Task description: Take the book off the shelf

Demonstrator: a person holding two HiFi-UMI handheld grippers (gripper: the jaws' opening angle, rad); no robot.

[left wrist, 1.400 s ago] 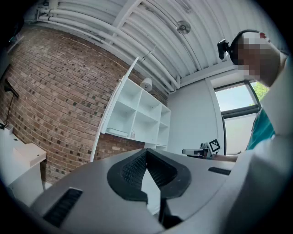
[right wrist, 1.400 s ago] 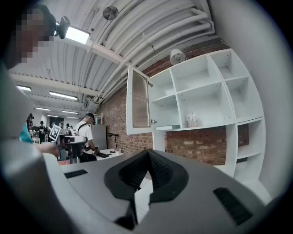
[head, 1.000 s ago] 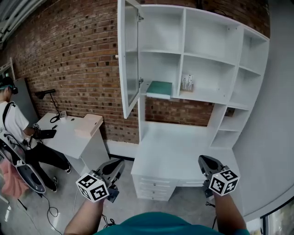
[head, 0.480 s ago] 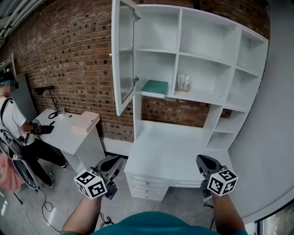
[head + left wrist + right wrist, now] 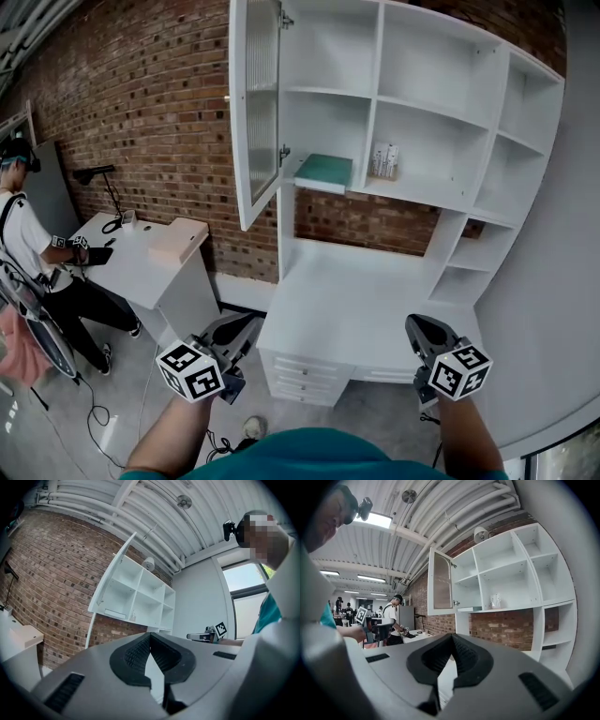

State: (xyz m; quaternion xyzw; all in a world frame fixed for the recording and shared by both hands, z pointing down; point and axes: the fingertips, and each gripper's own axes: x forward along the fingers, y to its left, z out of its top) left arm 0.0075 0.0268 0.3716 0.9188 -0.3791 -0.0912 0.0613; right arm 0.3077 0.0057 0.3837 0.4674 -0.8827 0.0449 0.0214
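A teal book lies flat on a middle shelf of the white wall unit, just behind its open glass door; it shows as a thin slab in the right gripper view. My left gripper hangs low at the left, short of the desk's front edge, jaws shut and empty. My right gripper hangs low at the right, shut with nothing in it. Both are far below the book. In the left gripper view the shelf unit stands far off.
A white desk top with drawers stands under the shelves. A small pale object stands on the shelf right of the book. At the left is another desk with a person seated beside it. Brick wall behind.
The view has shifted slightly, with the shelf unit a little nearer and higher in frame. Both grippers stay low and shut, in much the same places.
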